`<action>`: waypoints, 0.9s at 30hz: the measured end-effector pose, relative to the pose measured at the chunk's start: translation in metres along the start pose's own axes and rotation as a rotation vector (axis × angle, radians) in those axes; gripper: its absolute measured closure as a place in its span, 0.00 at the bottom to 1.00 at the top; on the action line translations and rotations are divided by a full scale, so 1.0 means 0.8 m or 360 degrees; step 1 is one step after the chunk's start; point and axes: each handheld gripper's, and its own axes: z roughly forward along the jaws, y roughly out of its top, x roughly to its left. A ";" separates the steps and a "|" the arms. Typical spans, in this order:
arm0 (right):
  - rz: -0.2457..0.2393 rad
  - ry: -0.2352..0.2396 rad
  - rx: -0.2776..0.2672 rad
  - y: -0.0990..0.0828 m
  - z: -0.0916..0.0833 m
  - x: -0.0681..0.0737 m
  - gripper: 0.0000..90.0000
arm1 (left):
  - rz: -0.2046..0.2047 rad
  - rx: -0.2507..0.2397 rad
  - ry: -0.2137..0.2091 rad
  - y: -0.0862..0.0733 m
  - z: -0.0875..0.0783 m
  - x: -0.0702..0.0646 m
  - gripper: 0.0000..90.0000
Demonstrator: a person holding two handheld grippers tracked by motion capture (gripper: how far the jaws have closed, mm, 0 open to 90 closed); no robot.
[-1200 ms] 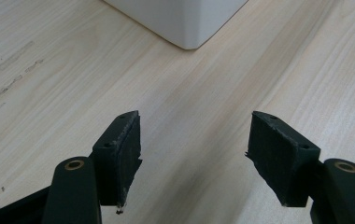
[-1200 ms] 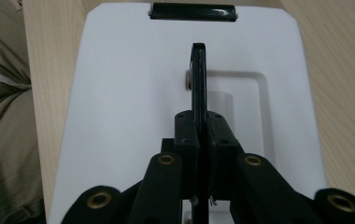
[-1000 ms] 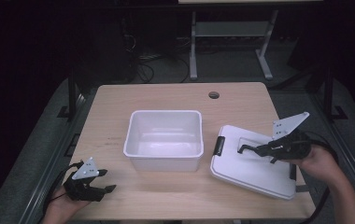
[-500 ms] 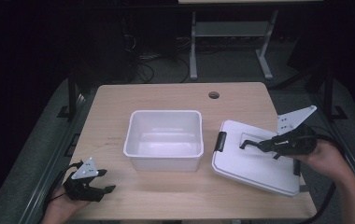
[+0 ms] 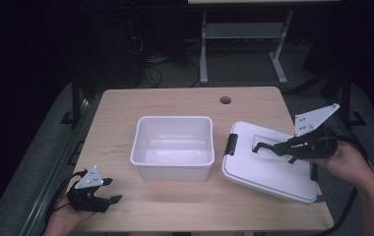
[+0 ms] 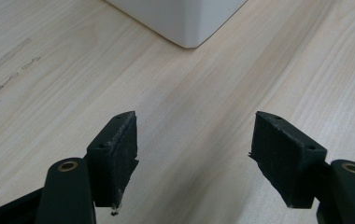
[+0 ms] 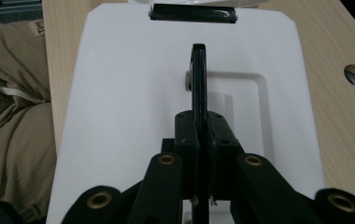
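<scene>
High view looks down on one rectangular table point(image 5: 185, 209) of pale wood with a fine straight grain and a single round hole point(image 5: 225, 100) near its 12 o'clock edge. At the centre stands one white plastic tub point(image 5: 172, 146), smooth, glossy, with rounded corners. At 3 o'clock from it lies one flat white plastic lid point(image 5: 266, 164) with clipped corners, a shallow rectangular recess in its top, and a black latch point(image 5: 232, 144) on the end facing the tub. The far end of the lid looks tilted up off the wood, though the height is hard to judge.

One right gripper point(image 5: 273, 147), black with a grey three-cornered plate, reaches in from 3 o'clock over the lid. In the right gripper view its jaws are clenched on the thin black handle point(image 7: 199, 79) that stands on edge above the recess; the handle's near end is hidden between the pads.

One left gripper point(image 5: 107, 191) sits at 7 o'clock near the table's corner, well apart from the tub. In the left gripper view its two rough, chipped black pads point(image 6: 117, 151) stand wide with bare wood between them, having just been opening; the tub's corner point(image 6: 189, 23) is cut off by the top edge.
</scene>
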 end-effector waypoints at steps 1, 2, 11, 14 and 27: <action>-0.0001 0.0000 0.0001 0.002 -0.001 0.000 0.94 | -0.0001 -0.0003 0.0001 0.000 -0.001 0.001 0.35; -0.0001 0.0000 0.0001 0.002 -0.001 0.000 0.94 | -0.0001 -0.0003 0.0001 0.000 -0.001 0.001 0.35; -0.0029 0.0008 0.0005 0.016 0.000 -0.002 0.94 | 0.0001 0.0005 0.0006 0.001 0.001 0.001 0.35; -0.0037 0.0010 -0.0001 0.022 0.000 -0.002 0.94 | 0.0000 0.0003 0.0006 0.001 -0.001 0.002 0.35; -0.0062 0.0013 -0.0007 0.042 0.001 -0.005 0.94 | -0.0007 -0.0013 0.0005 0.001 -0.004 0.003 0.34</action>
